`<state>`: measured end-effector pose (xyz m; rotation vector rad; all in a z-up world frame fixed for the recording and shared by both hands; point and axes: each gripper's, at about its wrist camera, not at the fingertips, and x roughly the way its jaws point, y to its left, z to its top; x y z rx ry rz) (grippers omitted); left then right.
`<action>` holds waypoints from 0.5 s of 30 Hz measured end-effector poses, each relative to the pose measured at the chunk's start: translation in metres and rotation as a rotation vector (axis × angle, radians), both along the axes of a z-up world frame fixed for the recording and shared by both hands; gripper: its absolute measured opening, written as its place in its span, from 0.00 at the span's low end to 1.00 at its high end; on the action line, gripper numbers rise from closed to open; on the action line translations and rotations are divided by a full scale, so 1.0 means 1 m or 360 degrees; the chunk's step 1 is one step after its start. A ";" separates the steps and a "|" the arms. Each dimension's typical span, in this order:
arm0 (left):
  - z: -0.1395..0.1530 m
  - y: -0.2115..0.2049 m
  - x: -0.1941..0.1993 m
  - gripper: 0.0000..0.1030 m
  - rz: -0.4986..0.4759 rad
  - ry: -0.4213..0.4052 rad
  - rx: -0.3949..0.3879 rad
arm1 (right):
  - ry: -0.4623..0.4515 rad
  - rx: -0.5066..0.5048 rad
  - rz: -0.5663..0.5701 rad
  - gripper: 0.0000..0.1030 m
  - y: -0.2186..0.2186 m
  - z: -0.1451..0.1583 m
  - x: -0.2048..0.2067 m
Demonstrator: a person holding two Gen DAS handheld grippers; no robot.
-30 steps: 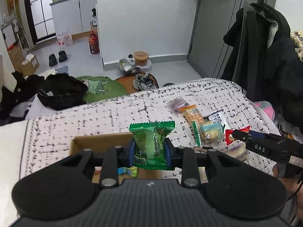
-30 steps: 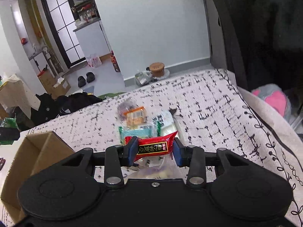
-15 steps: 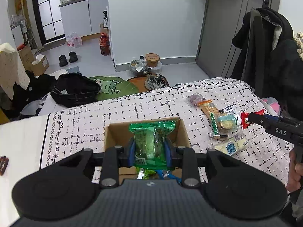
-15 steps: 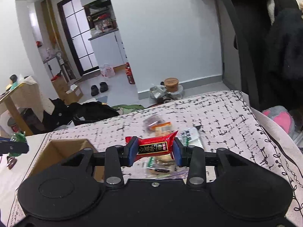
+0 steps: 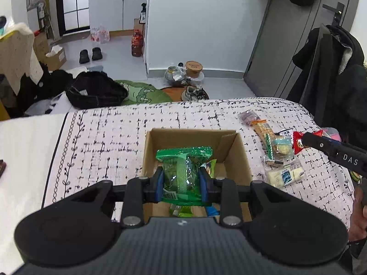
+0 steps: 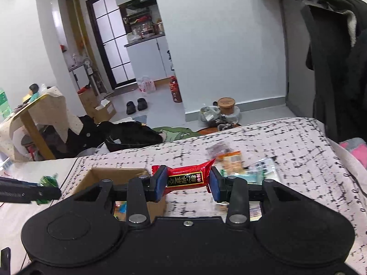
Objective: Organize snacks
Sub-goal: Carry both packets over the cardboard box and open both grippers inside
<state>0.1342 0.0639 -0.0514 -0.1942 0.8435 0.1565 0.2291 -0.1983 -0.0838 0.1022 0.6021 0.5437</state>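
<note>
Two grippers, each loaded. My left gripper (image 5: pixel 181 184) is clamped on a green snack packet (image 5: pixel 183 171), held above the open cardboard box (image 5: pixel 238 158), which sits mid-bedspread (image 5: pixel 103 142) with other wrappers in its bottom. My right gripper (image 6: pixel 187 183) is closed on a red candy bar (image 6: pixel 185 180), pads pressing both its ends, off the box's right side. Loose snacks (image 5: pixel 277 151) lie in a cluster near the bedspread's right edge.

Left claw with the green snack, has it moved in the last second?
Yes. The left claw and its green snack have moved out over the cardboard box, whose open inside now lies beneath them.
</note>
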 end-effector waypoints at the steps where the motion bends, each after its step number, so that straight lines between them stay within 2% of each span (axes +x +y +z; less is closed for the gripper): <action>1: -0.002 0.001 0.000 0.29 0.0002 0.0003 -0.0006 | 0.0002 0.0000 0.0013 0.37 0.005 0.000 -0.001; 8: -0.013 0.007 0.007 0.30 0.0024 0.0000 -0.0102 | 0.0025 0.0002 0.0088 0.37 0.037 -0.001 -0.008; 15: -0.016 0.017 0.004 0.38 0.0099 -0.0011 -0.0118 | 0.0069 0.0036 0.0152 0.37 0.064 -0.005 -0.011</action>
